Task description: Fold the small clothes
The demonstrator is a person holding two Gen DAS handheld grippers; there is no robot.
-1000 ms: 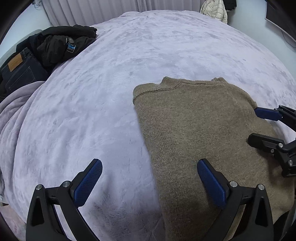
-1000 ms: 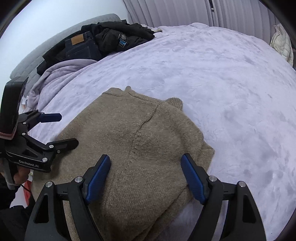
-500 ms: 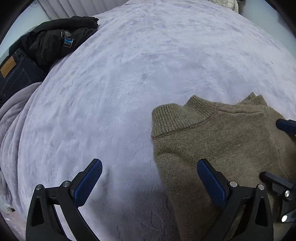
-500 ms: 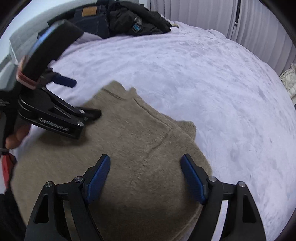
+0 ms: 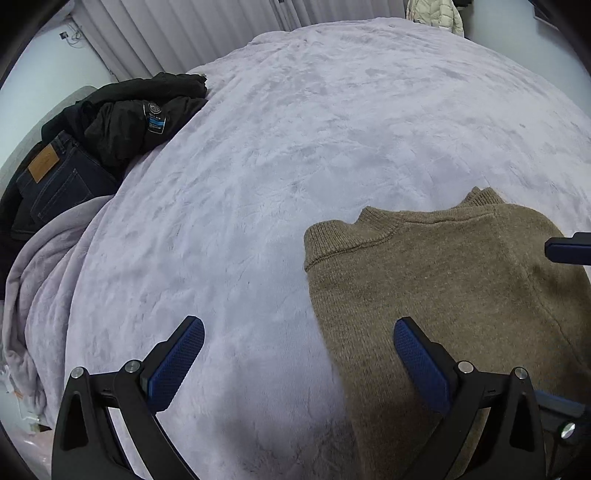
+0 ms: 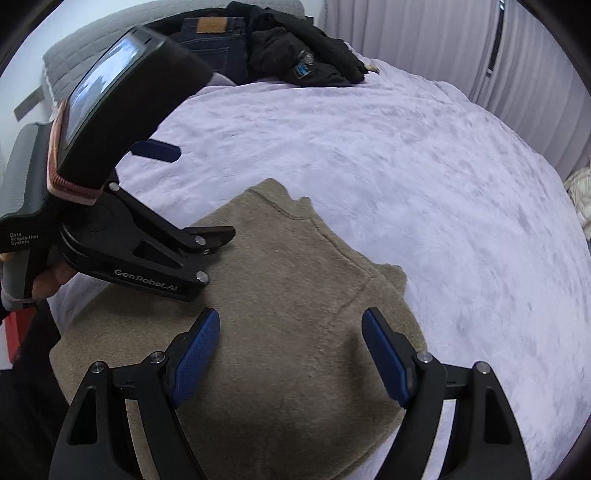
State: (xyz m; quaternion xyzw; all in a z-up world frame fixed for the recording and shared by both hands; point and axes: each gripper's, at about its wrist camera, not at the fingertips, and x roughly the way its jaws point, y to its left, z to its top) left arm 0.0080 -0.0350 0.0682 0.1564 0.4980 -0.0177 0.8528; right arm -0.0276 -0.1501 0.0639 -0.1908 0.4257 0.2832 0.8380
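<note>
Both grippers have pulled back and tipped up since a second ago: in the left wrist view the sweater has slid from the centre to the lower right of the frame, and in the right wrist view the left gripper now looms large at the left edge.

Jaws of the left gripper (image 5: 299, 360) stand wide apart with nothing between the pads; one blue pad hangs over bare blanket, the other over the sweater's near left edge, neither pressing down. Jaws of the right gripper (image 6: 290, 356) are likewise spread wide and hold nothing, hovering above the middle of the knit.

Just beyond them lies the olive-brown knitted sweater (image 5: 443, 295), already folded into a compact block, its ribbed collar pointing toward the far side of the bed and its folded edges stacked in layers. It rests on the lavender plush blanket (image 5: 332, 147) that covers the bed, in the near part, well apart from everything else.

Further out, at the upper left of the left wrist view, a black jacket (image 5: 144, 122) lies heaped on dark blue jeans (image 5: 55, 181). A pale puffer jacket (image 5: 436, 14) shows at the top edge.

As a thick knit it should be soft, limp and fairly grippy, with some weight. Pinching through all layers at a folded edge or the two near corners looks safest; taking one layer would likely undo the fold.
</note>
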